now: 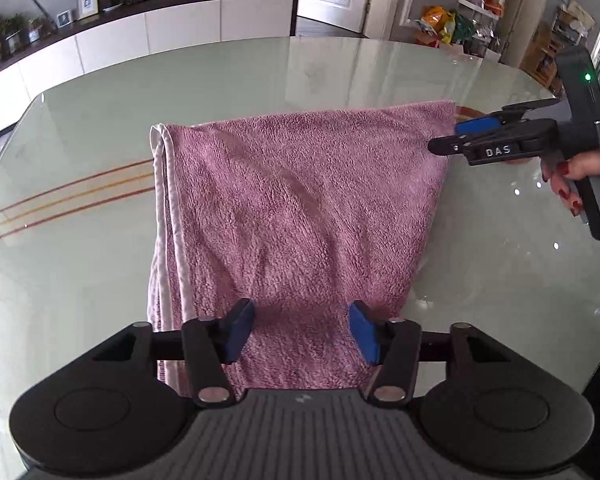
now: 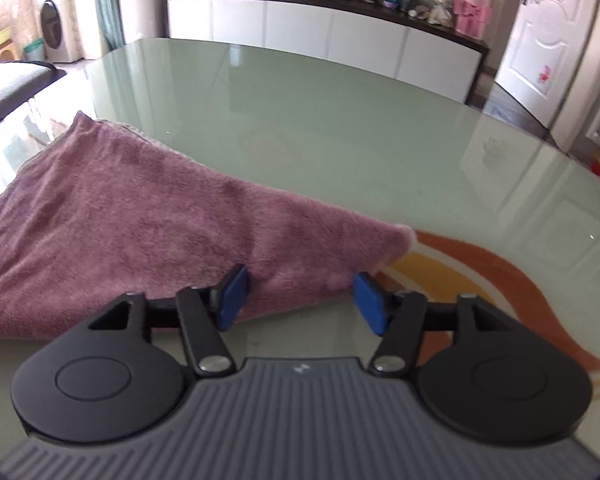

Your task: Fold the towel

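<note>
The pink towel [image 1: 300,208] lies already folded over on the glass desk [image 1: 80,280], while the left hand-held gripper [image 1: 300,328] and right hand-held gripper [image 2: 296,300] stand released over its edges, so probably another fold remains.

Bare table [image 1: 100,280] around towel [image 1: 300,200].
</note>
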`<act>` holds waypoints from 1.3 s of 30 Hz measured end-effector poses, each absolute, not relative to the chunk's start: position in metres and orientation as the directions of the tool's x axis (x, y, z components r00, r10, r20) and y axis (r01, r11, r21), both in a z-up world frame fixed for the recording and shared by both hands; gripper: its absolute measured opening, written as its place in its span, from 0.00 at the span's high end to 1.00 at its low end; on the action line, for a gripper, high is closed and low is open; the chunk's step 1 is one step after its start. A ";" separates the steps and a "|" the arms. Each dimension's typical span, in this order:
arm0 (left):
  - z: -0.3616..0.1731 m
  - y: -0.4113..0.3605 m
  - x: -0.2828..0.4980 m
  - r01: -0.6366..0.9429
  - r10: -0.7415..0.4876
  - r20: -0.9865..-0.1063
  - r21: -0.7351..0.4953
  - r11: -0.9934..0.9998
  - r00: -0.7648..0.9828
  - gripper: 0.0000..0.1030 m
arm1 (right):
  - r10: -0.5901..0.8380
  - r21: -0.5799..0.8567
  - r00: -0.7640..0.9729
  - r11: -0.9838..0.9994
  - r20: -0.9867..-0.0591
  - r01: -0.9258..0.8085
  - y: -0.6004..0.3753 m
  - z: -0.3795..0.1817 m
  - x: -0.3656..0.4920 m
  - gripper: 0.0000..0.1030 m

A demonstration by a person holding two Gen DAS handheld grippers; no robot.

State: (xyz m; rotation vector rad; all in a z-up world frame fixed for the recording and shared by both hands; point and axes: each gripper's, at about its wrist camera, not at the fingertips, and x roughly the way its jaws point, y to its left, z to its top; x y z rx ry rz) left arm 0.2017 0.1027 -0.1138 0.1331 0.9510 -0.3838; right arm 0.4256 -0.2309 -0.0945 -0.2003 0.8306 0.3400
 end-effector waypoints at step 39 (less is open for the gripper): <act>-0.113 0.120 0.147 0.130 -0.215 -0.824 -0.172 0.977 0.524 0.48 | 0.290 0.349 0.701 0.935 -0.652 -0.062 -0.307 -0.096 0.432 0.88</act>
